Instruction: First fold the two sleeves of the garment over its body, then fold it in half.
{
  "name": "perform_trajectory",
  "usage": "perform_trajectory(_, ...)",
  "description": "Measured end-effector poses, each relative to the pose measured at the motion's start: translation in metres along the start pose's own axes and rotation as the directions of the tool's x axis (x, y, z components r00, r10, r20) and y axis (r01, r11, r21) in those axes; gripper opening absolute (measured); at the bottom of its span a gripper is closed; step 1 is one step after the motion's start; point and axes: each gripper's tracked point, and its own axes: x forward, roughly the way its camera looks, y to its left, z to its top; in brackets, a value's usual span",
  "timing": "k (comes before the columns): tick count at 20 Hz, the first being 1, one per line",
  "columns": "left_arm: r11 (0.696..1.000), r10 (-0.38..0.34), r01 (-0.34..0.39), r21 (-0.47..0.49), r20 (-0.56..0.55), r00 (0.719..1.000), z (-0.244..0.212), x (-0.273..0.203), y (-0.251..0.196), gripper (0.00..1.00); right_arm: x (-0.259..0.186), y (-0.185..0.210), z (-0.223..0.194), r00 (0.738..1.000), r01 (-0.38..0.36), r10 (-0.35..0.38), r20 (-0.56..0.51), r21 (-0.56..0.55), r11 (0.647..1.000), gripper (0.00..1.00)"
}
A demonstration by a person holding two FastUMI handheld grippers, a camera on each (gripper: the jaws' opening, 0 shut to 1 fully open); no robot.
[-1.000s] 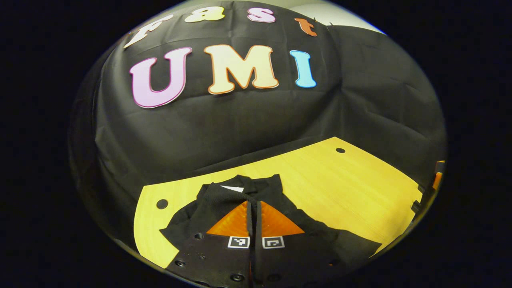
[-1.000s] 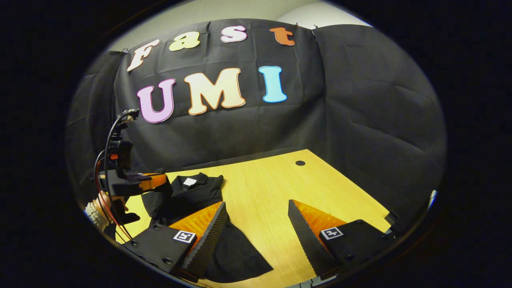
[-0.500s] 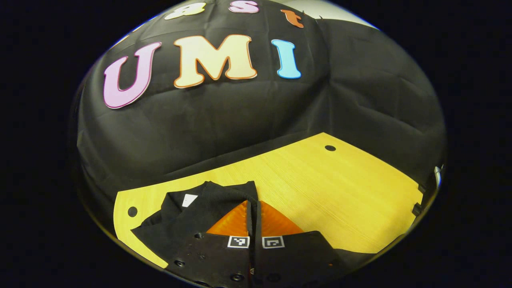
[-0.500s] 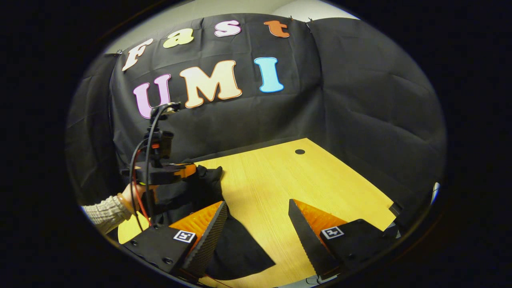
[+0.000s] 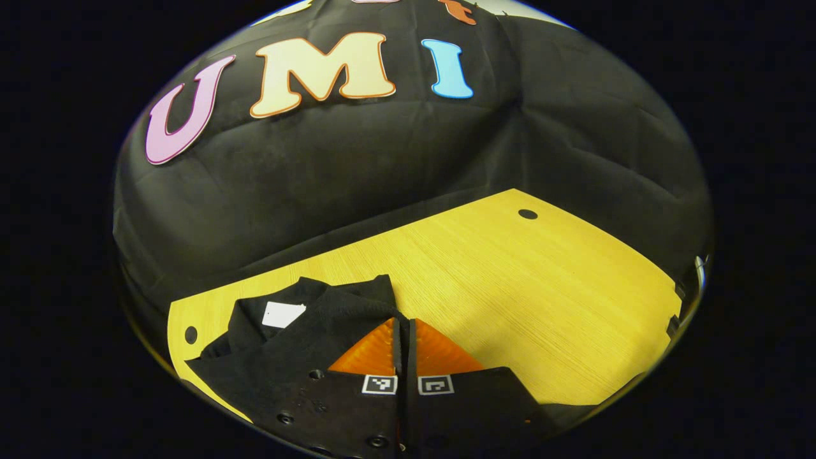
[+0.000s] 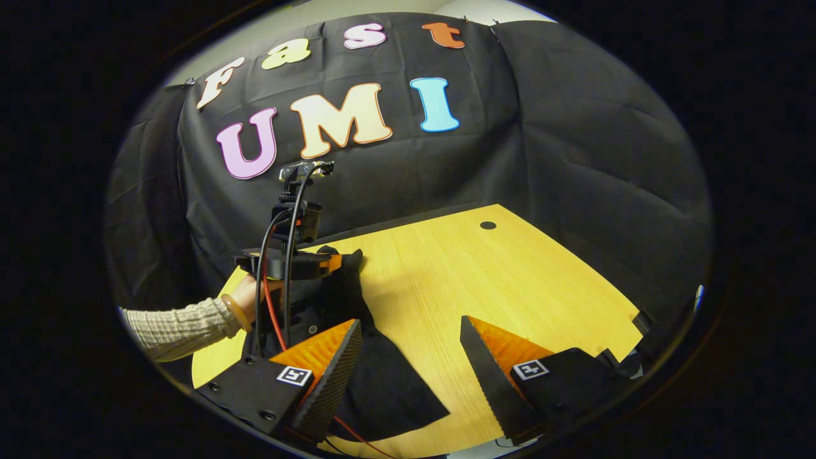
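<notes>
**Left gripper pinching the black garment, right gripper spread wide**

The left gripper (image 5: 403,331) has its fingers pressed together on a fold of the black garment (image 5: 306,319), which drapes beneath it onto the wooden table (image 5: 510,280). The right gripper (image 6: 408,344) is spread wide, the garment's lower edge just beyond its left finger.

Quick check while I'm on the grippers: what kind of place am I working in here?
Most likely a staged recording booth, not a home: black cloth wall drapes behind a bare wooden table with cable holes. On it lies only a black garment, held by the left gripper; the right gripper hovers open.
</notes>
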Motion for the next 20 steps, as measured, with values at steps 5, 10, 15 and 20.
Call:
perform_trajectory(5,1.000,0.011,-0.010,0.017,-0.053,0.999,-0.019,0.012,-0.002,0.00,0.004,-0.003,-0.012,0.999,-0.004,0.004,-0.033,0.004,1.000,0.93)
perform_trajectory(10,0.999,-0.038,0.037,-0.018,-0.025,0.999,-0.018,0.015,-0.022,0.57,0.009,-0.009,-0.016,0.999,-0.002,0.002,-0.047,-0.004,1.000,0.98)
perform_trajectory(15,0.998,-0.050,0.051,-0.020,0.050,0.998,0.004,-0.006,-0.030,0.96,0.010,-0.009,-0.022,0.998,-0.021,0.020,-0.056,-0.018,1.000,0.98)
perform_trajectory(20,0.999,0.010,-0.002,-0.049,0.161,0.987,0.029,-0.066,-0.010,0.95,0.012,-0.007,-0.027,0.996,-0.065,0.063,-0.062,-0.044,0.997,0.98)
